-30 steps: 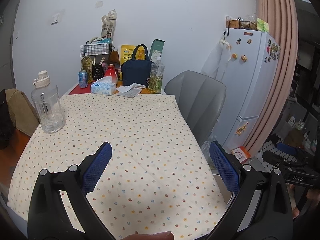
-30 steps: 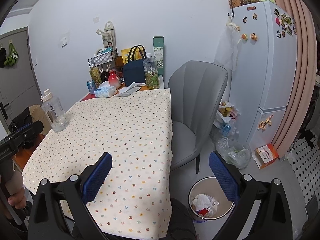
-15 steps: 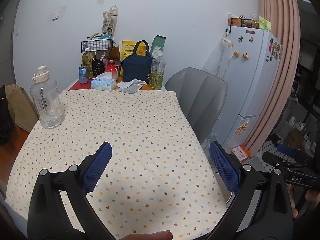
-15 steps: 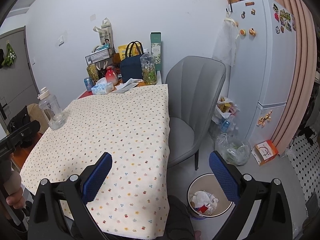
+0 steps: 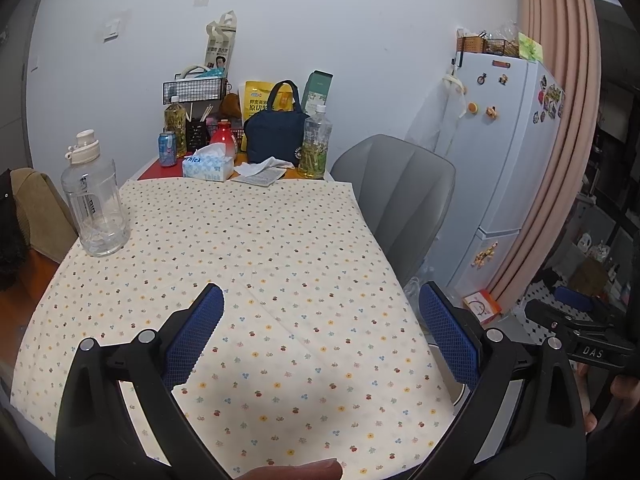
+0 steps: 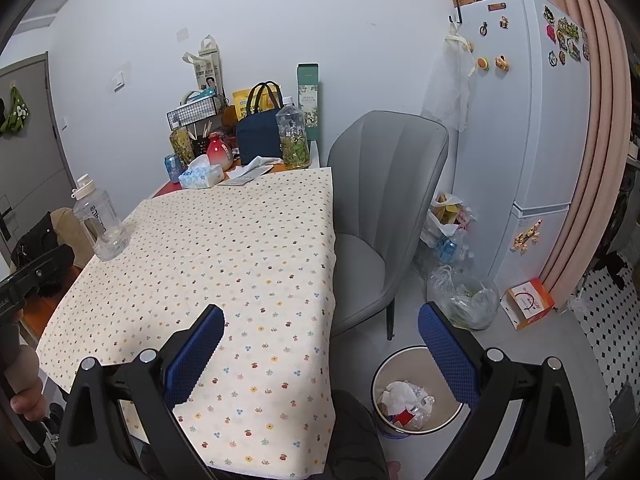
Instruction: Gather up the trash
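**Both grippers wide and empty over the table**

Through the left wrist camera, I am holding my left gripper above the near end of the flowered tablecloth, its blue pads spread wide with nothing between them. A clear water jug is standing on the cloth at the left edge. At the far end, beyond the cloth, I am seeing a tissue box, a crumpled white tissue lying on a printed sheet just beside it, a blue drink can, a navy lunch bag and a tea bottle. A grey chair is sitting at the table's right side, with a white fridge behind it. My right gripper is showing at the right edge of this view, too cut off for me to tell how it stands from here.

Through the right wrist camera, I am holding the right gripper over the table's near right corner, fingers spread wide and empty. The trash bin is standing on the floor below, right of the table and in front of the chair, with crumpled paper and wrappers lying in it. The crumpled tissue is resting at the far end near the tissue box. Filled plastic bags are sitting on the floor between the chair and the fridge. My left hand is showing at the left edge, gripping its handle.
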A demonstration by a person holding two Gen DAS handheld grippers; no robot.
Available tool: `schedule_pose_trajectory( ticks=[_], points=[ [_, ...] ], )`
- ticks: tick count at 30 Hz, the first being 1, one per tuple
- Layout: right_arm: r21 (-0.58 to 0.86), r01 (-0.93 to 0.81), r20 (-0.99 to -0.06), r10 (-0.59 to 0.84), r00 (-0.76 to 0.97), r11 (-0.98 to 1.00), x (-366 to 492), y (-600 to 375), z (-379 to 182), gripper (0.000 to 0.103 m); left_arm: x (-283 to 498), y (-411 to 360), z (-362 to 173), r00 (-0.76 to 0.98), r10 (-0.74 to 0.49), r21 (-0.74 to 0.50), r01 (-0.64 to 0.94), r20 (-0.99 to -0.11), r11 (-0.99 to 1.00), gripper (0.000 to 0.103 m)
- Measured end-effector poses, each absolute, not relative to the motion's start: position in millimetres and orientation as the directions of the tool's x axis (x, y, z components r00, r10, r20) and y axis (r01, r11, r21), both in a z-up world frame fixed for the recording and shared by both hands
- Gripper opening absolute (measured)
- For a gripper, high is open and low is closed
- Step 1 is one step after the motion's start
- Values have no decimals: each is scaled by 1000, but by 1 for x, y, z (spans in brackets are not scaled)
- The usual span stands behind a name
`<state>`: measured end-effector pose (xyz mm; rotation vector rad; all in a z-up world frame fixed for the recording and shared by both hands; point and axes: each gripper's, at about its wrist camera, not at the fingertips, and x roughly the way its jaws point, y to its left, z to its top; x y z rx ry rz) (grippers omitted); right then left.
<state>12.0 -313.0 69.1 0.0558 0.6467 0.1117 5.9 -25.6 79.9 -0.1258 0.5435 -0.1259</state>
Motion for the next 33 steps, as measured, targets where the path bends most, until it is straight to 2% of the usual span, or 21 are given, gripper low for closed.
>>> schedule_pose_trajectory(
  ticks=[33],
  points=[
    [82, -75, -593, 109, 798, 994, 9, -315, 74, 95, 5, -25, 81, 849, -150, -147, 86, -507, 985, 97]
  ],
)
